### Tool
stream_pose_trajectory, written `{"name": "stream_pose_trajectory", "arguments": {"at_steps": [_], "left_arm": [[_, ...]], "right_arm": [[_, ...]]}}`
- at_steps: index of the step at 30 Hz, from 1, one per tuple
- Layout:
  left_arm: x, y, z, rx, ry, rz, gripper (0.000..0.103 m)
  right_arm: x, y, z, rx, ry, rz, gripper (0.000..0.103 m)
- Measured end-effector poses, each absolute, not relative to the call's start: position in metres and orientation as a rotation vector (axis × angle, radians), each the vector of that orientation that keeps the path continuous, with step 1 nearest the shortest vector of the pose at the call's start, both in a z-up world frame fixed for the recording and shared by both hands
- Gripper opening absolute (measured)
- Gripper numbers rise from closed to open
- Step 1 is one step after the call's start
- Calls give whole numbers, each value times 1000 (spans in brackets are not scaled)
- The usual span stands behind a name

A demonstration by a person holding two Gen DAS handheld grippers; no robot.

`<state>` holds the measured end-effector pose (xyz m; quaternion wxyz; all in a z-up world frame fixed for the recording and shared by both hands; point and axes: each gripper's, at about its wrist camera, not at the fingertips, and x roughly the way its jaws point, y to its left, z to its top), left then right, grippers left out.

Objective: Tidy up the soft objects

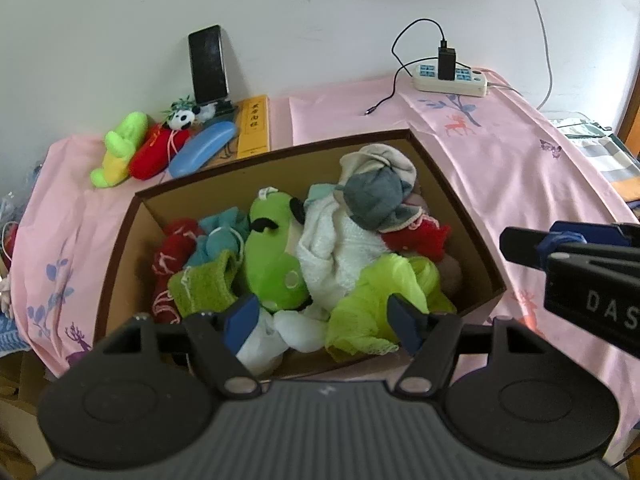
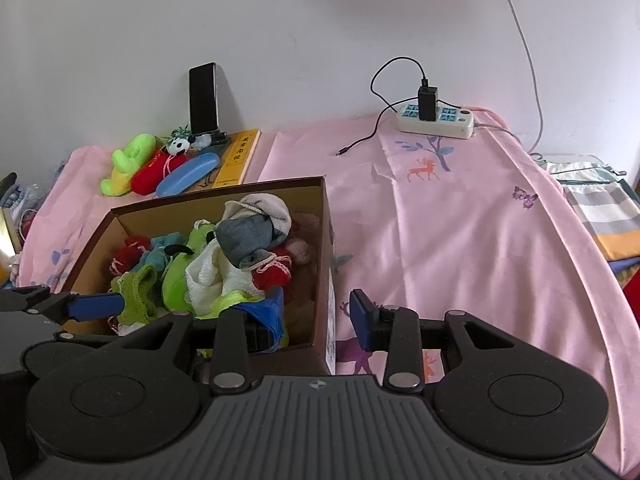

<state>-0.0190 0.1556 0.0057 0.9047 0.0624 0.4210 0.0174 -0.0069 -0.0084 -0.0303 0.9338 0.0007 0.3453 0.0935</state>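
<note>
We see 1 open cardboard box (image 1: 448,184) on a pink printed cloth (image 1: 500,160), and it is heaped with soft things. Against its back corner lies a cream cloth (image 1: 394,158) with a grey sock (image 1: 374,198) bunched on top of it. In the middle a green plush toy (image 1: 272,252) leans against a white towel (image 1: 336,256). To the left sit a teal knit piece (image 1: 218,240), a dark red knit piece (image 1: 170,256) and an olive-green knit piece (image 1: 206,286); to the right a red knit piece (image 1: 418,238). At the near wall a lime mesh cloth (image 1: 374,304) spills over the pile.

Our left gripper (image 1: 324,322) hovers over the near edge of the box, its jaws spread wide with nothing between the pads; the lime mesh cloth and some white fabric lie just below them. Our right gripper (image 2: 318,314) straddles the right wall of the box with its jaws apart, gripping nothing; a scrap of blue fabric clings to its left finger (image 2: 272,312).

Outside the box, near the wall, we find a neon-green plush (image 1: 118,150), a red plush (image 1: 156,152), a small panda toy (image 1: 182,118) and a blue case (image 1: 202,148), side by side.
</note>
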Motion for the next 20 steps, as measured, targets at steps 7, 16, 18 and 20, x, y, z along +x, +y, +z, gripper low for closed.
{"name": "stream_pose_trajectory", "arguments": {"at_steps": [7,16,18,20], "left_arm": [[-20,144,9,143,855,-14,70],[-19,128,9,157,834,-79,70],[-21,127,10,162,812,-78,69],[-21,128,10,162,810,-72,69]], "right_arm": [[-10,-15,-28,9,701,146,20],[-17,-29,-27,28,694,85,20],[-19,-30,-27,36,691,84,20],[-19,-30,-27,41,685,87,20]]}}
